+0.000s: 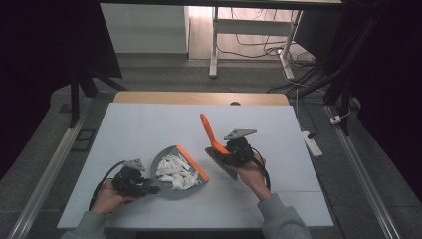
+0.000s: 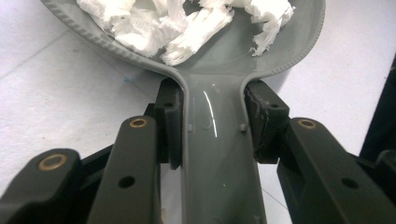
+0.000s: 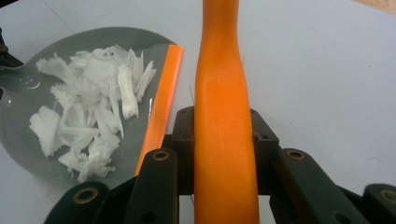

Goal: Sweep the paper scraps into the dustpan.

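The left gripper (image 2: 212, 126) is clamped narrowly on the handle of the grey plastic dustpan (image 1: 171, 186), whose orange lip points away toward the table's far right. The right gripper (image 3: 223, 140) grips the orange-handled brush (image 1: 215, 142), just right of the dustpan, handle tilted up and away. Torn white paper scraps (image 1: 175, 172) lie inside the dustpan; the bristles are partly hidden.

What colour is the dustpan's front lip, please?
Orange lip on the grey dustpan, clearest in the right gripper view.
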Demonstrator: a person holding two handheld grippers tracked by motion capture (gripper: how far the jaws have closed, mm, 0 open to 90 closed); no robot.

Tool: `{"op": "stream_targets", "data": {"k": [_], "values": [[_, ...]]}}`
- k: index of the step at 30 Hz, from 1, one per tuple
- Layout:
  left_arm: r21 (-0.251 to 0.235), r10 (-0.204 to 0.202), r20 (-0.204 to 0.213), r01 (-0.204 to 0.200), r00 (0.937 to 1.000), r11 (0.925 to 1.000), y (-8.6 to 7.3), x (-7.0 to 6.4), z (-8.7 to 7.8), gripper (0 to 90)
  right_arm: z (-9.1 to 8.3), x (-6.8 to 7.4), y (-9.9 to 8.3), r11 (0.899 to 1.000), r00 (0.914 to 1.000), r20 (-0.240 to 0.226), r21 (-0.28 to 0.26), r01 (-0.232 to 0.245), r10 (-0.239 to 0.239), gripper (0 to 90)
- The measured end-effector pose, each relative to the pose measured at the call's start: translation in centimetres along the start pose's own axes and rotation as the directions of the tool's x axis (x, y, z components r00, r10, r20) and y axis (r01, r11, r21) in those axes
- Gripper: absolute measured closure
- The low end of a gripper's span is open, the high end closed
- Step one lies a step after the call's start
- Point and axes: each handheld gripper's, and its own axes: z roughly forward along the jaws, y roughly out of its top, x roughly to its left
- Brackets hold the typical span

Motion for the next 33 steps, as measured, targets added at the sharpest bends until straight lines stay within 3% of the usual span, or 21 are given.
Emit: {"op": "stream_targets", "data": {"k": [10,19,23,33], "values": [[-0.043,-0.013,0.0,0.013,0.9999,0.999,-0.2,0.0,-0.5,61.6,-1.2,-0.5,-1.2,1.0,0.9999,0.01,0.004,-0.005,0.005,70.5],[-0.078,-0.06,-0.014,0.059,0.9981,0.9952,-0.2,-0.6,-1.0,61.5,-2.6,-0.9,-1.8,1.0,0.9999,0.01,-0.009,-0.008,0.009,70.5],[-0.112,-0.098,-0.004,0.097,0.9951,0.9889,-0.5,-0.6,-1.3,61.6,-3.1,-1.0,-2.0,1.0,0.9999,0.007,-0.008,-0.01,0.01,70.5],[-0.189,-0.165,-0.05,0.153,0.985,0.9701,-1.1,-1.0,-2.1,61.5,-4.3,-1.0,-2.7,1.0,0.9999,0.003,0.0,-0.01,0.01,70.4]]}}
